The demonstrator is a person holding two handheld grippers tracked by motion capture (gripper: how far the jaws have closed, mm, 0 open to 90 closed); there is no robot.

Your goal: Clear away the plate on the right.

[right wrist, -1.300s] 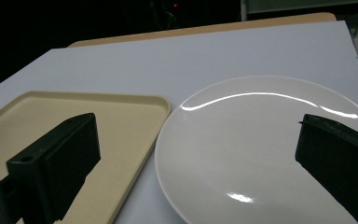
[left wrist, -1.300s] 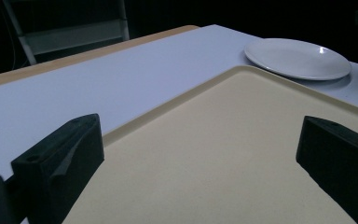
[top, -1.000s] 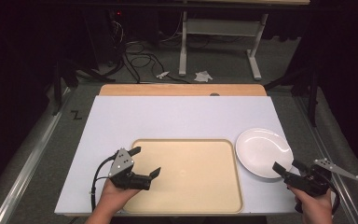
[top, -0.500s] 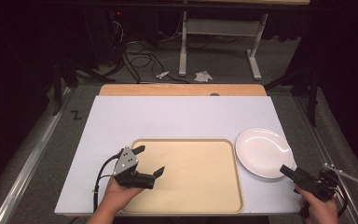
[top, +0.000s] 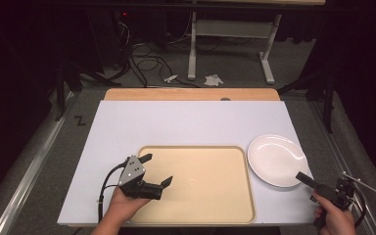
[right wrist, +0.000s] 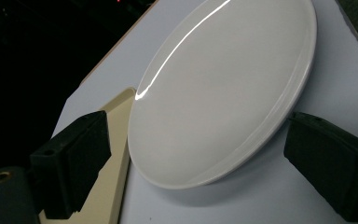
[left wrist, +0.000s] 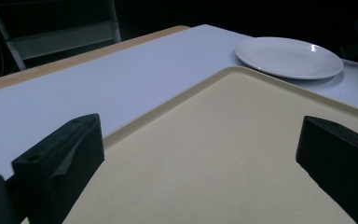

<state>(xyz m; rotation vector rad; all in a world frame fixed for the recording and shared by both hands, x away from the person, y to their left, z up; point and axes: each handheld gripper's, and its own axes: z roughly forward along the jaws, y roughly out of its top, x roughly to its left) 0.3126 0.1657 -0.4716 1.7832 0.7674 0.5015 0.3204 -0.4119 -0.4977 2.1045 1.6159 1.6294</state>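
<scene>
Far left of the white surface (top: 176,122): bare. Left tongs (top: 157,171) spread wide, hovering over the near-left corner of the beige tray (top: 205,181), pinching nothing; tray empty beneath them. Further right, just beside the tray's right edge but apart from it: the white plate (top: 276,159), lying flat near the surface's right border. At the far right, right tongs (top: 304,178) low at the plate's near rim, spread but just been closing a little, nothing between the pads yet; seen along them, the plate's edge (right wrist: 223,93) sits between the two jaws without contact.

Likely risks from here: a glossy, shallow rim slipping out of a pinch taken too near the edge; a push instead of a pinch sliding the plate toward the surface's right border; a tilted lift knocking the plate against the tray's raised lip.
</scene>
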